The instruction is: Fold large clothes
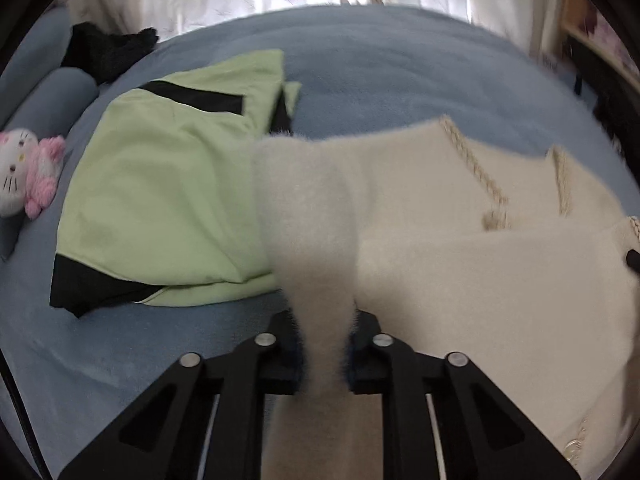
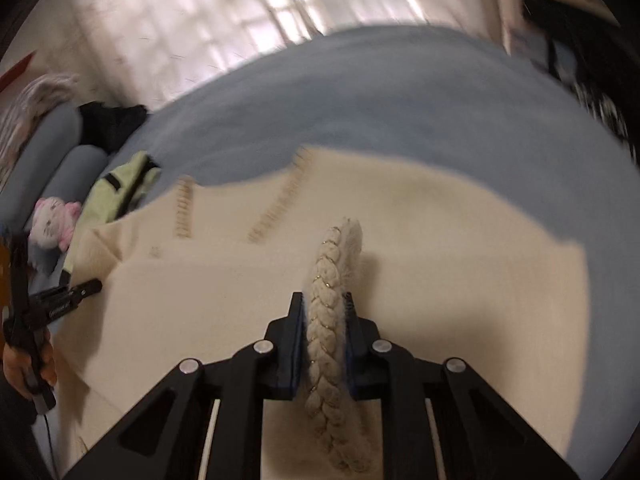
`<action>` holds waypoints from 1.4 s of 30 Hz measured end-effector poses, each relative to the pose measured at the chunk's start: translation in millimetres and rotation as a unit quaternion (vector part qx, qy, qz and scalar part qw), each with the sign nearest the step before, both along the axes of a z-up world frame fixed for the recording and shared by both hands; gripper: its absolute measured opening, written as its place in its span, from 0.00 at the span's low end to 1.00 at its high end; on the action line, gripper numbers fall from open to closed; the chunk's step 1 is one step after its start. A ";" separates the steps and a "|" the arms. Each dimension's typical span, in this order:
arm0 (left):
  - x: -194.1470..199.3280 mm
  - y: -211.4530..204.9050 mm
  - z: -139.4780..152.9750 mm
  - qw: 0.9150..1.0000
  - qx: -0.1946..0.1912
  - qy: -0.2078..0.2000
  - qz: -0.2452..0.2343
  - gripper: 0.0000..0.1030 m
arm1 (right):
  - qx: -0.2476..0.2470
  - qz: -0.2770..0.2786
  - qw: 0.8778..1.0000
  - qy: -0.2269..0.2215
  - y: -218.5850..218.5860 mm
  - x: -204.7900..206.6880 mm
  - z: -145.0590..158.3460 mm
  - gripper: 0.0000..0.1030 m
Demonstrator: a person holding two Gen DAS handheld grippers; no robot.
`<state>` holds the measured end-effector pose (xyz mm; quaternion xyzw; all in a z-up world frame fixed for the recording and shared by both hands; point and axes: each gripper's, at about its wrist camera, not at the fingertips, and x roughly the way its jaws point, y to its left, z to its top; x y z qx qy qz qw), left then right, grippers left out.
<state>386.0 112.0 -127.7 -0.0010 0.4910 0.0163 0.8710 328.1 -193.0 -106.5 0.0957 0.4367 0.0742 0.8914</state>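
We have the cream fuzzy garment lying on the blue bed, just beside a folded green-and-black garment; the left gripper has its jaws clamped on a plain bunch of its fabric, the right gripper on its braided trim. Our judgement: lift both corners level and taut, then lay the fold square. No containers are in view.

I see a cream fuzzy garment with beige braided trim, a light green garment with black bands, a blue-grey bed cover, a pink-and-white plush cat, and black gripper fingers.
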 end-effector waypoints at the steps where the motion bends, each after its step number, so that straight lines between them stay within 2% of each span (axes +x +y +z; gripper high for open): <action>1: -3.2 5.8 3.6 1.000 -0.009 -0.015 0.004 0.11 | 0.001 0.008 1.000 -0.020 5.7 -2.2 8.9 0.15; 3: -8.6 21.5 7.4 0.998 -0.036 -0.042 0.015 0.11 | 0.014 0.014 0.998 -0.065 13.3 -6.8 27.8 0.15; 4: -11.4 32.8 8.1 0.996 -0.062 -0.054 0.027 0.11 | 0.017 0.012 0.997 -0.080 15.1 -6.9 33.8 0.15; 6: -14.5 45.7 7.3 0.993 -0.095 -0.062 0.043 0.11 | 0.009 0.000 0.996 -0.094 17.3 -2.7 35.4 0.15; 7: -12.9 53.0 3.6 0.990 -0.119 -0.064 0.049 0.11 | -0.001 -0.008 0.996 -0.087 17.9 3.1 30.7 0.16; 9: -5.8 58.9 -7.8 0.988 -0.135 -0.052 0.050 0.13 | -0.027 -0.022 0.999 -0.042 18.8 18.3 9.1 0.19; 11: -1.0 62.5 -16.1 0.988 -0.137 -0.036 0.054 0.28 | -0.059 -0.038 0.997 0.018 17.2 29.9 -14.3 0.23; 12: 0.0 66.0 -17.7 0.988 -0.139 -0.031 0.059 0.32 | -0.066 -0.041 0.996 0.034 16.9 31.6 -21.0 0.24; 14: -0.2 78.4 -13.5 0.984 -0.160 -0.024 0.072 0.44 | -0.060 -0.039 0.997 0.026 12.3 21.5 -18.1 0.24; 17: -3.4 93.8 0.2 0.982 -0.170 -0.024 0.082 0.48 | -0.062 -0.036 0.997 -0.002 5.7 0.6 -0.4 0.24; 19: -7.9 97.6 9.2 0.983 -0.156 -0.031 0.086 0.48 | -0.064 -0.033 0.997 -0.013 3.8 -9.6 8.1 0.24; 21: -15.8 92.4 18.8 0.988 -0.120 -0.035 0.088 0.48 | -0.055 -0.029 0.998 -0.021 4.8 -17.7 13.6 0.24; 22: -19.5 86.4 23.2 0.991 -0.102 -0.039 0.083 0.44 | -0.046 -0.027 0.998 -0.022 7.6 -19.1 16.8 0.24; 23: -25.5 76.9 28.3 0.993 -0.091 -0.046 0.066 0.32 | -0.037 -0.025 0.999 -0.023 9.7 -22.0 17.7 0.24; 25: -34.9 62.0 34.5 0.994 -0.086 -0.051 0.039 0.22 | -0.020 -0.018 0.999 -0.022 20.8 -24.8 18.3 0.24; 27: -46.2 42.8 38.0 0.994 -0.088 -0.055 0.015 0.20 | -0.005 0.000 1.000 -0.019 34.7 -31.2 16.5 0.24; 30: -56.9 14.1 31.2 0.992 -0.113 -0.045 -0.029 0.20 | 0.000 0.044 0.999 -0.018 67.8 -37.6 13.2 0.24; 31: -59.6 5.0 25.8 0.992 -0.111 -0.037 -0.039 0.20 | 0.000 0.057 0.998 -0.018 77.4 -39.7 11.8 0.24; 33: -62.6 -9.6 9.6 0.996 -0.076 -0.030 -0.044 0.19 | -0.007 0.083 0.996 -0.017 98.5 -43.5 8.4 0.24; 35: -61.3 -10.7 -9.6 0.999 -0.007 -0.030 -0.022 0.07 | -0.019 0.104 0.994 -0.016 114.9 -45.6 3.9 0.24; 36: -59.1 -5.4 -16.5 0.999 0.015 -0.033 -0.008 0.05 | -0.027 0.111 0.993 -0.015 122.2 -47.7 1.8 0.24; 40: -54.0 39.9 -29.4 0.995 0.055 -0.053 0.064 0.05 | -0.050 0.125 0.991 -0.021 132.8 -54.7 -2.7 0.24; 41: -52.1 55.2 -34.6 0.992 0.077 -0.047 0.091 0.05 | -0.059 0.122 0.991 -0.024 131.9 -56.0 -3.9 0.24; 42: -52.3 64.3 -38.8 0.991 0.081 -0.035 0.104 0.05 | -0.068 0.115 0.991 -0.023 129.1 -55.1 -6.9 0.24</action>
